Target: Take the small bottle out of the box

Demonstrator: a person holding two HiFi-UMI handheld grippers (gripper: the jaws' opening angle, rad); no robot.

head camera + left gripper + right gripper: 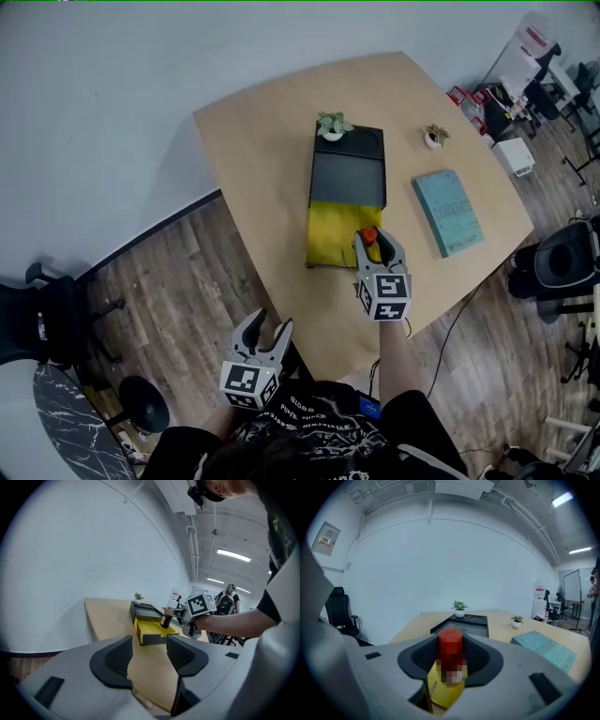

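– Since the right claw (pixel 451 659) has the bottle (pixel 451 645) pinched between its pads, jaws part-way closed on it and red cap up, is it actually out of the box (pixel 323 230) yet? From the head view it looks parked right over the yellow tray's near end.

– Not sure it's clear, tbh. The left gripper view shows the bottle upright, long axis vertical, with its bottom about level with the tray's rim. So the yellow floor is straight below the claw. My guess is mostly lifted, not home free. What matters here: the bottle's already in the claw, the box is under it, and the black part of the box runs on ahead of the claw. So the way out is up first, then back toward the person or sideways over bare desk (pixel 262 159).

– And the left claw (pixel 270 324)?

– Jaws apart, nothing between them but desk in its own view. It hangs back by the desk's near edge, well apart from the box, with the right claw ahead and to its right. The right hand is the one on the job, no contest.

– Any risk?

– The pads grip the bottle's middle and it looks centred. If the bottom clips the tray wall on a sideways move it could tilt in the grip, so I'd gain height first.
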